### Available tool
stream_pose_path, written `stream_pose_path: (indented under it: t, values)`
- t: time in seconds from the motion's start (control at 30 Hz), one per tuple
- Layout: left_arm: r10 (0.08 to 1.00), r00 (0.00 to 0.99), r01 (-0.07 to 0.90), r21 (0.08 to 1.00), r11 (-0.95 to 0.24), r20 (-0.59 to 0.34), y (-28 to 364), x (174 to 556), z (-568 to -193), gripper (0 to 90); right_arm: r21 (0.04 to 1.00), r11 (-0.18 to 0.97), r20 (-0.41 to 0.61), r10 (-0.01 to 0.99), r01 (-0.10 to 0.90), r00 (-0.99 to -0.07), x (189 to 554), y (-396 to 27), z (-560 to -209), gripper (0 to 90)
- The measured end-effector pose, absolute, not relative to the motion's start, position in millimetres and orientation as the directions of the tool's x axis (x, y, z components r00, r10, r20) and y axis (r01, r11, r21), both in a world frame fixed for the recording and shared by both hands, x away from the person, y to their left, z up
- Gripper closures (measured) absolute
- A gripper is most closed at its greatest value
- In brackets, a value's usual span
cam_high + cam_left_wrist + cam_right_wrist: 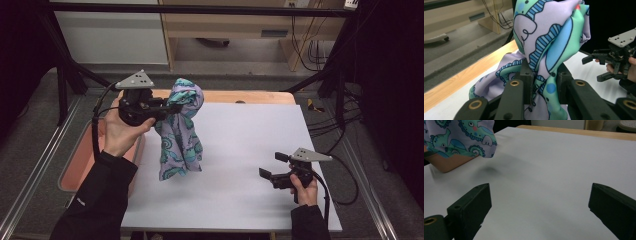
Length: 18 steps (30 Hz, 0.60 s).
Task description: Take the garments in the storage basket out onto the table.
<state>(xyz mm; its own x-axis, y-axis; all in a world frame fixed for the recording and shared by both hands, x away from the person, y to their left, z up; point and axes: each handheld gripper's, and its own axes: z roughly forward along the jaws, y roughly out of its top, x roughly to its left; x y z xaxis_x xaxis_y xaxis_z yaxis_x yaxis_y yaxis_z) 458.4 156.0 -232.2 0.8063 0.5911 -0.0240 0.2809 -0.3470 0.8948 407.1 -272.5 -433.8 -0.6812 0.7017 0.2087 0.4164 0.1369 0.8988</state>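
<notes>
We hold the left hand-held gripper (172,107) raised over the table (240,200) at about 10 o'clock in the high view, with its jaws clenched on a bunched fold of the patterned cloth (180,130). In the left gripper view the lilac, teal and blue cloth (549,45) is pinched between the two black jaws and rises above them in a gathered lump. The rest of the cloth hangs down from the grip, and its lower edge reaches the white table surface near the left edge, at roughly 9 o'clock from the table centre. A pink bin (82,167) sits just beside the table on the left. We hold the right hand-held gripper (272,166) low over the table at about 4 o'clock, well apart from the cloth. Its jaws stand spread wide with nothing between them, and the right gripper view shows bare white table (544,175) between them.
</notes>
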Motion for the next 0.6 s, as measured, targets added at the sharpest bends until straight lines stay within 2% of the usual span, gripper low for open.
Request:
stream_pose_path:
  t: [0.6]
  values:
    - [0.581,0.812,0.319,0.876,-0.361,-0.056,107.9,480.4,-272.9,72.4,0.898,0.136,0.211,0.702,0.419,-0.680,407.2,-272.6,-434.0,5.0]
